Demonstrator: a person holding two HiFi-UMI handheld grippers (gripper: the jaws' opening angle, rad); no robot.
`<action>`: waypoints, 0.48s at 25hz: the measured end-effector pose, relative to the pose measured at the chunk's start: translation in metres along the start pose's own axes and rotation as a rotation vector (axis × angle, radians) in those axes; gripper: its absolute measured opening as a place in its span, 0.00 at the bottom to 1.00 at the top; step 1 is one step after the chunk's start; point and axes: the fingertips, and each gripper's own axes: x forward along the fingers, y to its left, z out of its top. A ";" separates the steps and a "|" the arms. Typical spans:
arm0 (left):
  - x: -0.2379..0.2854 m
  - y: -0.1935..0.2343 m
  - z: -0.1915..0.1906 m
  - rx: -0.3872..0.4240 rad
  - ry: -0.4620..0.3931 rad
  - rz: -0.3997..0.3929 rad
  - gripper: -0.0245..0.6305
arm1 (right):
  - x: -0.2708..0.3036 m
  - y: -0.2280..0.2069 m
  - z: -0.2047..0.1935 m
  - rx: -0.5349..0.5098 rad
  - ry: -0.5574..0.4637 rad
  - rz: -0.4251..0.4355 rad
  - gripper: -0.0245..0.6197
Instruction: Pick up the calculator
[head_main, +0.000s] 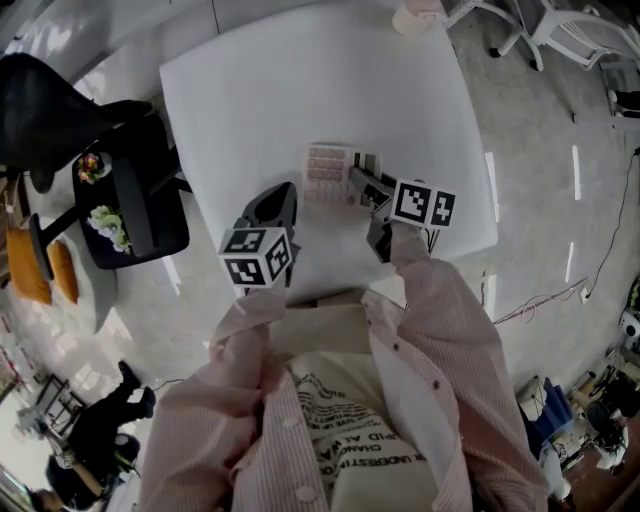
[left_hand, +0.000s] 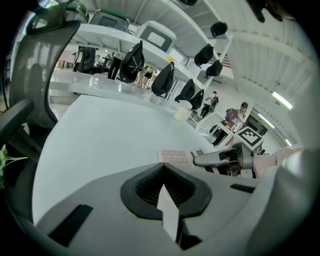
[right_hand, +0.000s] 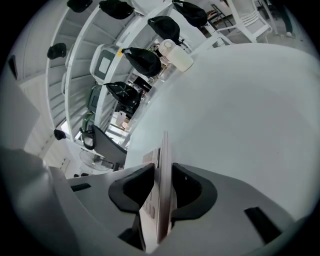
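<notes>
The flat, pale pink plastic calculator (head_main: 330, 175) with its grid of square keys is near the middle of the smooth white rounded-corner table (head_main: 250, 90). Its right end sits inside the right gripper (head_main: 362, 185). In that gripper's own view the calculator is a thin slab seen edge-on, with the ribbed dark pads clamped on both faces. The grey moulded left gripper (head_main: 283, 192) hovers just beside the calculator over the table, its jaws together at the tips and holding nothing.

Upside-down print on the person's shirt (head_main: 345, 440) shows only fragments like "CHANG".
</notes>
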 end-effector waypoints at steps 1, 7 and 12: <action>-0.001 0.000 0.001 0.001 -0.002 0.000 0.04 | -0.001 0.001 0.000 0.008 -0.006 0.005 0.21; -0.009 -0.002 0.010 0.013 -0.025 -0.006 0.04 | -0.005 0.013 0.004 0.059 -0.046 0.051 0.21; -0.021 -0.008 0.022 0.029 -0.061 -0.019 0.04 | -0.013 0.029 0.008 0.088 -0.074 0.078 0.21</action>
